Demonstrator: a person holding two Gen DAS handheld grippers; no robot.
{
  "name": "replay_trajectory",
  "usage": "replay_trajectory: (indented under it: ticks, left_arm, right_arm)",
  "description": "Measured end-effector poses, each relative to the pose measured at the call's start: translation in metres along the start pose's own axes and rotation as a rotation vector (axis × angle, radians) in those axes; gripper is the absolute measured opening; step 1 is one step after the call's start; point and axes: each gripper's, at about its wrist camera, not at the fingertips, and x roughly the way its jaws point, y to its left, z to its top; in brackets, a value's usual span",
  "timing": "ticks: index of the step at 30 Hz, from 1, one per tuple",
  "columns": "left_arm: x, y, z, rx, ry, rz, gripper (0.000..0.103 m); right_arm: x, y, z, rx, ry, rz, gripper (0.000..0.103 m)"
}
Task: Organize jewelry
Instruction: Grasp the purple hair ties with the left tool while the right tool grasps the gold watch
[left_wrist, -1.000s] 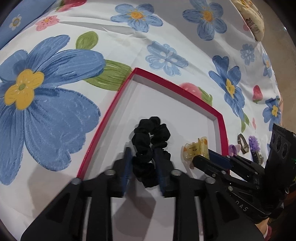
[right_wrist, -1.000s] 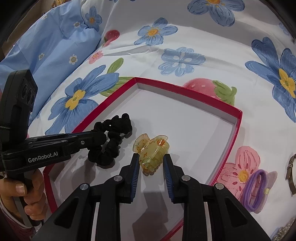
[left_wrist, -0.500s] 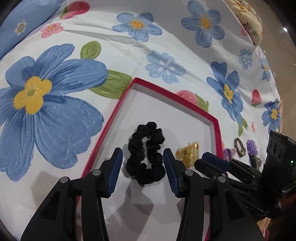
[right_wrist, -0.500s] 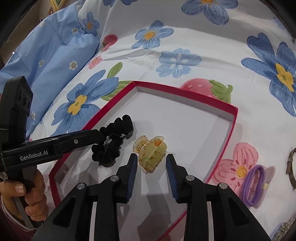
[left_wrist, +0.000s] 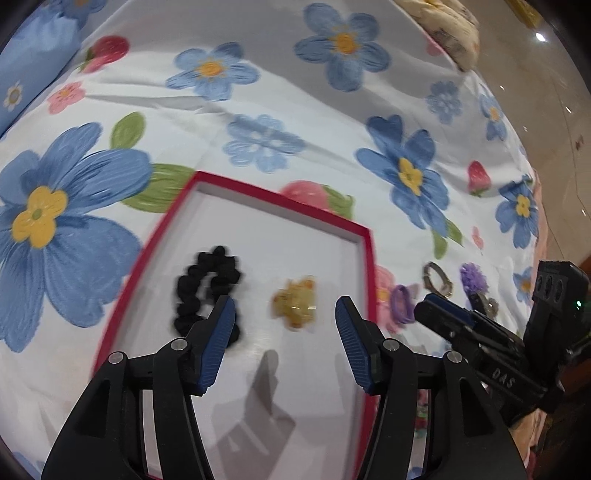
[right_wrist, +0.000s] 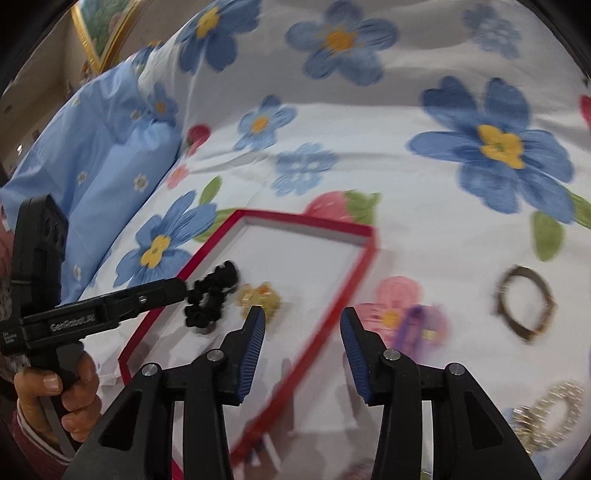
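Motion blurs the amber claw clip (left_wrist: 294, 306) and black scrunchie (left_wrist: 207, 291) in the red tray (left_wrist: 364, 236) — both hand-held grippers, left (left_wrist: 284, 339) and right (right_wrist: 301, 341), have just been opening, empty; bangle (right_wrist: 524, 308) at three o'clock.

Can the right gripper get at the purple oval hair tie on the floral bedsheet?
Probably yes: the right gripper is open and empty, and the purple hair tie lies uncovered just outside the red tray.
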Motion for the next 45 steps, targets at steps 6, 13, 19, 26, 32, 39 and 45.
replay_trajectory:
  ticks: [6,13,19,26,32,39,45]
  left_arm:
    - [0.006,-0.04,-0.005,0.076,0.025,-0.04,0.056]
    - [0.015,-0.082,-0.011,0.155,0.053,-0.075,0.056]
    - [0.025,-0.105,-0.017,0.187,0.075,-0.089,0.056]
    - [0.043,-0.127,-0.02,0.22,0.101,-0.095,0.056]
    - [0.072,-0.144,-0.022,0.241,0.135,-0.094,0.056]
    - [0.101,-0.154,-0.016,0.265,0.156,-0.061,0.056]
    - [0.121,-0.153,-0.015,0.275,0.193,-0.057,0.027]
  right_arm:
    - [-0.033,-0.039,-0.008,0.075,-0.03,-0.046,0.045]
    - [-0.062,-0.075,-0.02,0.124,-0.056,-0.105,0.045]
    - [-0.077,-0.097,-0.027,0.151,-0.066,-0.14,0.045]
    - [-0.081,-0.116,-0.03,0.178,-0.07,-0.165,0.045]
    - [-0.068,-0.134,-0.026,0.207,-0.055,-0.185,0.047]
    - [-0.048,-0.145,-0.016,0.227,-0.043,-0.175,0.047]
    - [-0.029,-0.151,-0.011,0.223,-0.016,-0.186,0.046]
